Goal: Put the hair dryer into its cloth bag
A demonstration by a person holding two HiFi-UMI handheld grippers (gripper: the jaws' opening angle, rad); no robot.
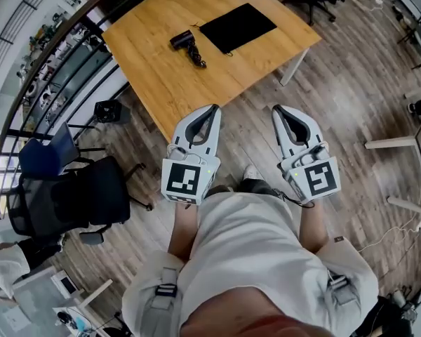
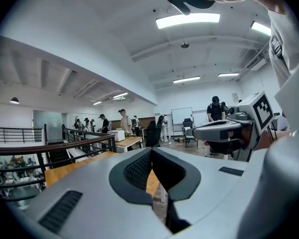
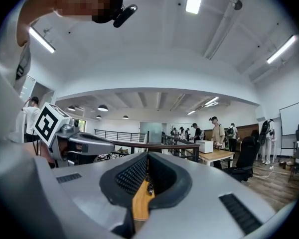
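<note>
On the wooden table [image 1: 154, 76], a black hair dryer [image 1: 187, 46] lies just left of a flat black cloth bag [image 1: 237, 27]. Both grippers are held side by side short of the table's near edge, over the floor. The left gripper [image 1: 212, 109] is shut and empty, as is the right gripper [image 1: 277, 109]. In the left gripper view the shut left gripper [image 2: 150, 151] points level across the room, with the right gripper [image 2: 229, 131] beside it. In the right gripper view a strip of table [image 3: 138, 203] and a small dark object show through the gap under the shut right gripper [image 3: 147, 156].
A black office chair [image 1: 84, 195] and a blue chair [image 1: 49, 153] stand left of the person on the wood floor. A curved railing [image 1: 49, 55] runs behind the table's left side. A white table leg [image 1: 295, 65] stands at the right. Several people [image 2: 124, 123] stand far off.
</note>
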